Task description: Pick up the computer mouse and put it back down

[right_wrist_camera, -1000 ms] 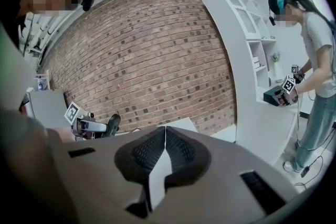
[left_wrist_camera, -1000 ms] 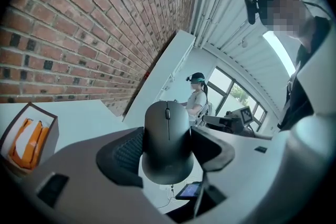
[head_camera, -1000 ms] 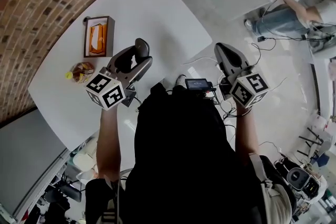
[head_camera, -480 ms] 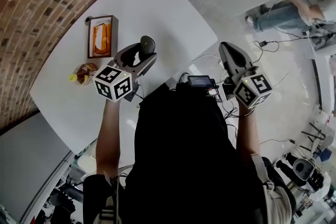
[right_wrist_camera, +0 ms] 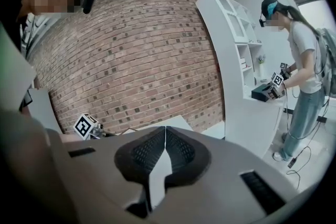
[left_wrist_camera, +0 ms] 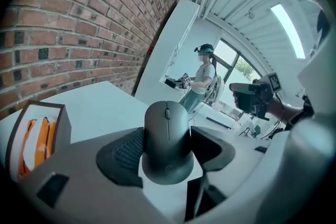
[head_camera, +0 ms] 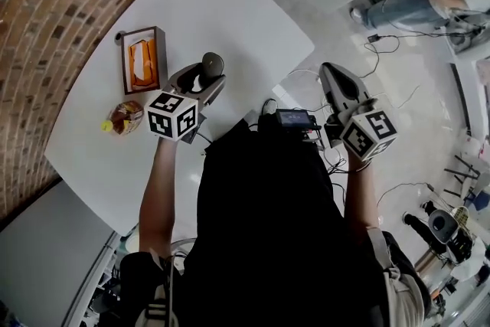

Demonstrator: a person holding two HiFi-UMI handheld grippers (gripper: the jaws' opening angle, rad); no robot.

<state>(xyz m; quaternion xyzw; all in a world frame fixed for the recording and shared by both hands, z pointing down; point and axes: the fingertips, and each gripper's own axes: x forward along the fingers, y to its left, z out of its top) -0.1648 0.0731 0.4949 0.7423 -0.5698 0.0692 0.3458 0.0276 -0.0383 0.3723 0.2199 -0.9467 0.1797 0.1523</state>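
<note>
Left jaws (ribbed) around rounded mouse (left_wrist_camera: 167, 139)

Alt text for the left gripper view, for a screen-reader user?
The left gripper is shut on a dark grey computer mouse, scroll wheel visible, with a white table behind it. A brick wall runs along the left, a box with orange contents sits at the left edge, and a person stands far behind.

The right tool (right_wrist_camera: 166, 136) holds its jaws pressed together, empty, facing a brick wall (right_wrist_camera: 142, 50), with a person (right_wrist_camera: 303, 65) standing at right.
</note>
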